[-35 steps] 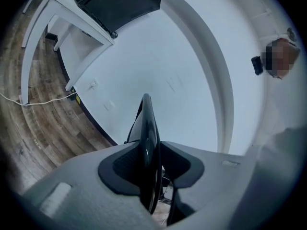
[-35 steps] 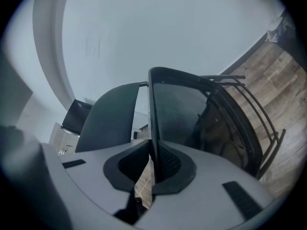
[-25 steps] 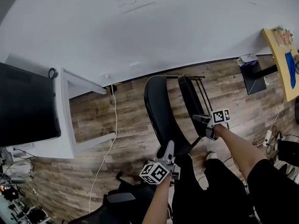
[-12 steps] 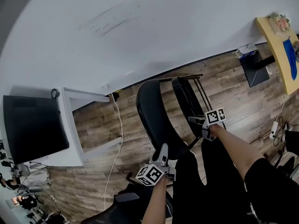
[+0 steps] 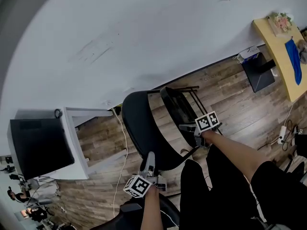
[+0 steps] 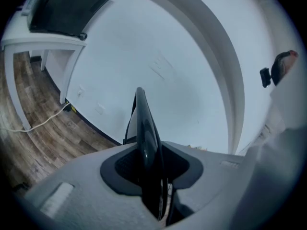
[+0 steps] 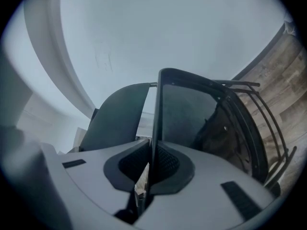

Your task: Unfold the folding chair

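As left tool (image 5: 150, 159) and right tool (image 5: 185, 127) grip the chair (image 5: 142, 128), a table (image 5: 77, 139) stands near

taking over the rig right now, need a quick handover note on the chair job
Left gripper: shut on the near edge of the wide black panel.
Right gripper: shut on the thin panel, next to the legs.
Done: both grips on; chair partly open, panels apart in a V.
Left: spread it fully and stand it on the floor.
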Motion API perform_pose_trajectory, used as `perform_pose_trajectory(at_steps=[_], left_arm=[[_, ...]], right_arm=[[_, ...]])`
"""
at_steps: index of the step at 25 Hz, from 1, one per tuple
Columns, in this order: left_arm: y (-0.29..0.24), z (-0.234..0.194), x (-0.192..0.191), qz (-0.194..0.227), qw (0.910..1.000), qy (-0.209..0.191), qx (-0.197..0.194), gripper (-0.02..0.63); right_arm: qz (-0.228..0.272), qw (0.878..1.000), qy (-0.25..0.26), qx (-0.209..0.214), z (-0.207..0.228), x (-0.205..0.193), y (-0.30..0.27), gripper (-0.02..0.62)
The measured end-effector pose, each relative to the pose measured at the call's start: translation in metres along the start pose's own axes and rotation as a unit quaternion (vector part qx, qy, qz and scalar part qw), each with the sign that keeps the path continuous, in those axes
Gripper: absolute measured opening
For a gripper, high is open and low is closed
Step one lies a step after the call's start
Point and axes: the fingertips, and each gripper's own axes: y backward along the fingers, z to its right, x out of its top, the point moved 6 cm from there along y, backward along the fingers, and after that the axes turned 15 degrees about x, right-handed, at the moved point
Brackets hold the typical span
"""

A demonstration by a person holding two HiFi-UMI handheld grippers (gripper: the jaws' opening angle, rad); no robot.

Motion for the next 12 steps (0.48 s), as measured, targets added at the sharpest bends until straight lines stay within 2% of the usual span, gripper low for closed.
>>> perform_pose_trajectory(at_steps=[6,12], left_arm=[[0.012,0.030,0.028,0.008,0.9996,-0.025,0.009,0.115],[0.031,0.066,0.033,0.030,0.9965,-0.075,0.021,0.127]], right_arm=[[0.011,0.999,0.001,0.033,-0.020,0.013,-0.013,0.025],[0.006,0.999,0.014,0.051,-0.034,0.010,-0.017,0.038]])
